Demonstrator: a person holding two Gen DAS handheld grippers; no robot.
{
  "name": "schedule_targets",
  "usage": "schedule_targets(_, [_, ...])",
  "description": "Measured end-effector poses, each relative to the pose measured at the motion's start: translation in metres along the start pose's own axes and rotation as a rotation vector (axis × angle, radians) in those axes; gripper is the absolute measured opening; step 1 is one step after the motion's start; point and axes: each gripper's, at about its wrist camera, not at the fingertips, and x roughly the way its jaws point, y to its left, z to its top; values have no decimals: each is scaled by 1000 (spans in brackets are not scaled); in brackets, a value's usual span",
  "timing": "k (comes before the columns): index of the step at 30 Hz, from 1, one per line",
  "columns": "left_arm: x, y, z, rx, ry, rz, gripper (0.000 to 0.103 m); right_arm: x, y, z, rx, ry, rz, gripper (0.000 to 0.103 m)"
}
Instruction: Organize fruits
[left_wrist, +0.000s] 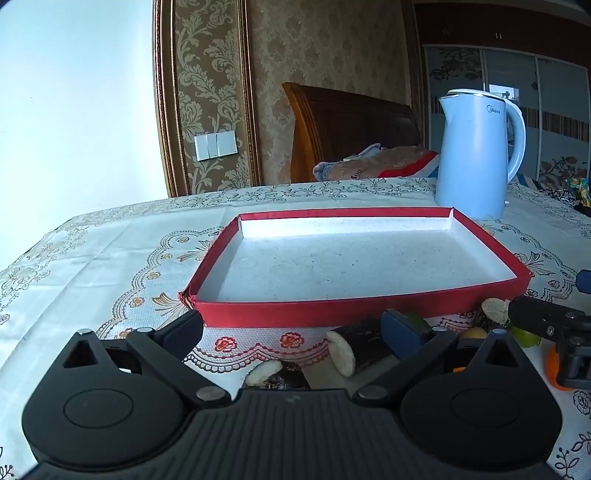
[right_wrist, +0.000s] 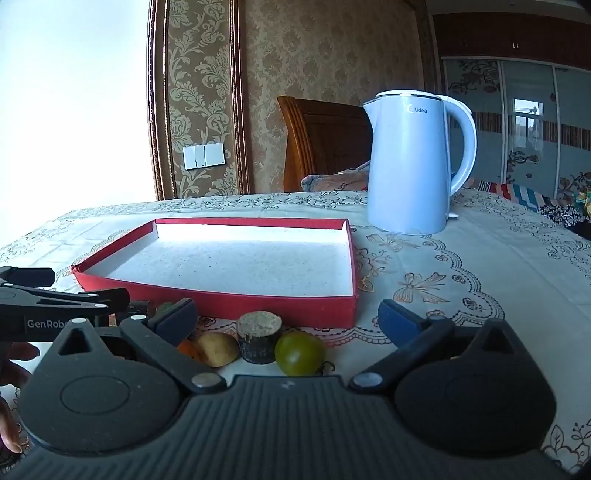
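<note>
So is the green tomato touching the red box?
Apart. In the right wrist view, the green tomato sits in front of the red box, with a strip of patterned tablecloth showing between them.

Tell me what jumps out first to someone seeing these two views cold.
The shallow red box in the middle of the patterned tablecloth, its pale floor bare. Behind its far right corner stands a tall pale-blue kettle. In front of the box's near wall sits a small cluster of produce, the green tomato clearest, between the spread fingers of the right gripper.
</note>
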Motion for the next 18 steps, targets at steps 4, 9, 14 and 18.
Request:
schedule_targets(4, [-3, 4, 3, -19, -4, -26, 103, -3, -6, 7, 20, 21, 6, 103])
schedule_targets(9, [3, 3, 0, -27, 23, -47, 103, 2, 6, 1, -15, 30, -33, 103])
schedule_targets(14, [1, 0, -1, -18, -2, -71, 103, 2, 8, 0, -30, 32, -44, 103])
schedule_targets(18, [1, 2, 0, -28, 3, -60, 103, 1, 6, 0, -34, 24, -59, 103])
